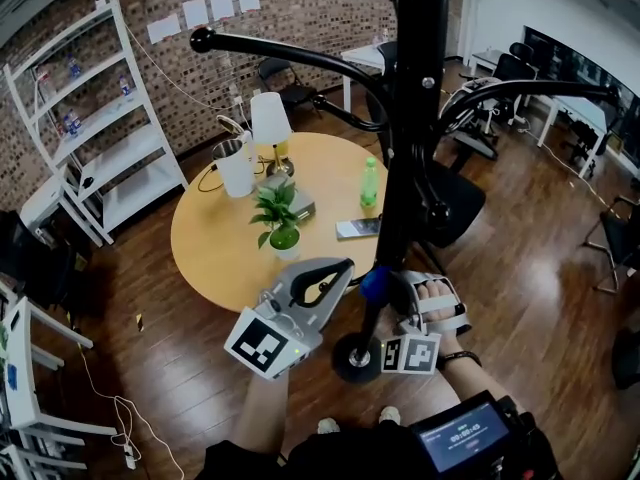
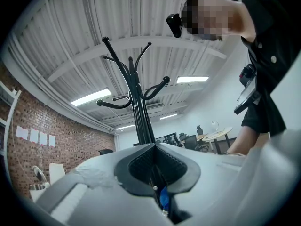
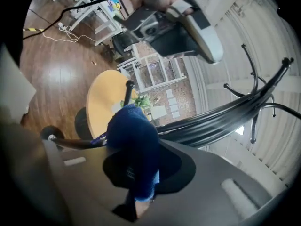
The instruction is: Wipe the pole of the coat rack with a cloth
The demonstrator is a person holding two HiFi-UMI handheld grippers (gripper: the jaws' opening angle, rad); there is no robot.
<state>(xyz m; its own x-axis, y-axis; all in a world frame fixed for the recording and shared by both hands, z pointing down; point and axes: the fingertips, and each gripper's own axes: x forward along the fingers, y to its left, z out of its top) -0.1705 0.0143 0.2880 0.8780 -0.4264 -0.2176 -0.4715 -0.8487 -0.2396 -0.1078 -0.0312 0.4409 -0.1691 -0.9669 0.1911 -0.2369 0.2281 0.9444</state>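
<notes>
The black metal pole of the coat rack (image 1: pixel 410 118) rose straight up the middle of the head view, from a round black base (image 1: pixel 352 360) on the dark wooden floor (image 1: pixel 530 268) to curved hooks near the top edge. Low on the pole, just above the base, we saw a small deep-blue cloth (image 1: pixel 374 284) pressed against its right side.

The right gripper (image 3: pixel 138 164) had its jaws closed on that cloth, which bulged out between the dark pads and touched the pole (in this gripper's own view the pole ran as a slanted black band behind the cloth). A person's hand (image 1: pixel 440 303) was strapped into the gripper's handle.

The left gripper (image 2: pixel 155 166) sat just left of the pole, tilted upwards. Its jaws were together, with only a thin slit between the ribbed pads. A sliver of blue showed low in that slit, but we could not tell whether the jaws had hold of it.

Behind the pole stood a round pale wooden table (image 1: pixel 210 248) with a small green potted plant (image 1: pixel 278 223), a green plastic bottle (image 1: pixel 369 183) and a white table lamp (image 1: pixel 270 123). A white shelf unit (image 1: pixel 110 118) stood against the brick wall (image 1: pixel 320 3) to the left.
</notes>
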